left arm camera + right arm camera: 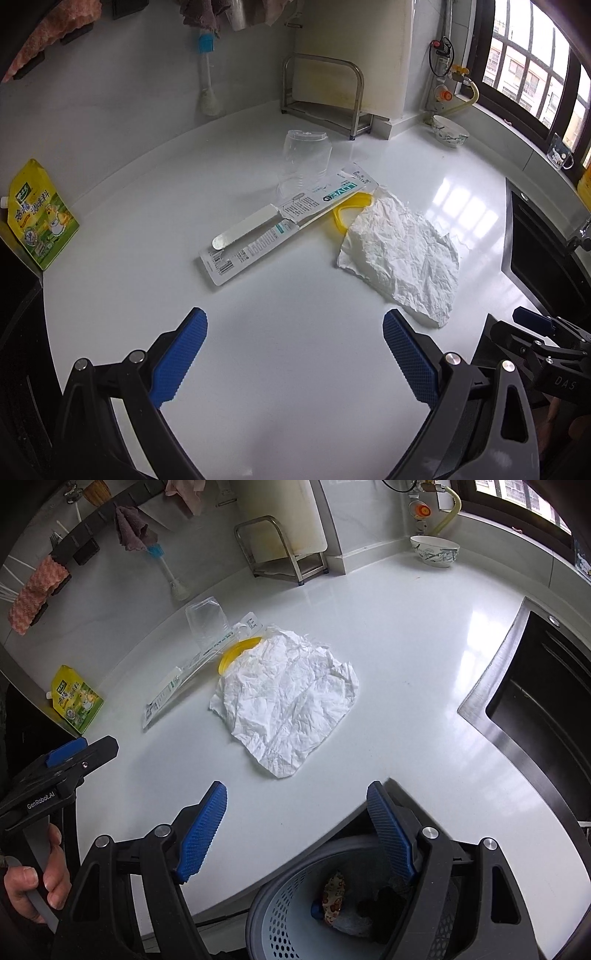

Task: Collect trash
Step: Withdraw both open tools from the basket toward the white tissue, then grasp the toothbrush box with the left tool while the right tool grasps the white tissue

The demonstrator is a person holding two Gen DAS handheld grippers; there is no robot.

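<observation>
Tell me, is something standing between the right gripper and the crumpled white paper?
Nothing visible. Only bare countertop lies between the open right gripper and the crumpled paper. The yellow ring and toothbrush package lie beyond it.

Left gripper point(294, 328): black frame, blue ribbed pads, jaws spread wide, nothing held between them; hovering above the white counter point(295, 369). Right gripper point(296, 801): same build, jaws likewise spread and empty, poised at the counter's near edge. Left hand point(35, 882): bare fingers seen wrapped around the left gripper's grey handle.
</observation>
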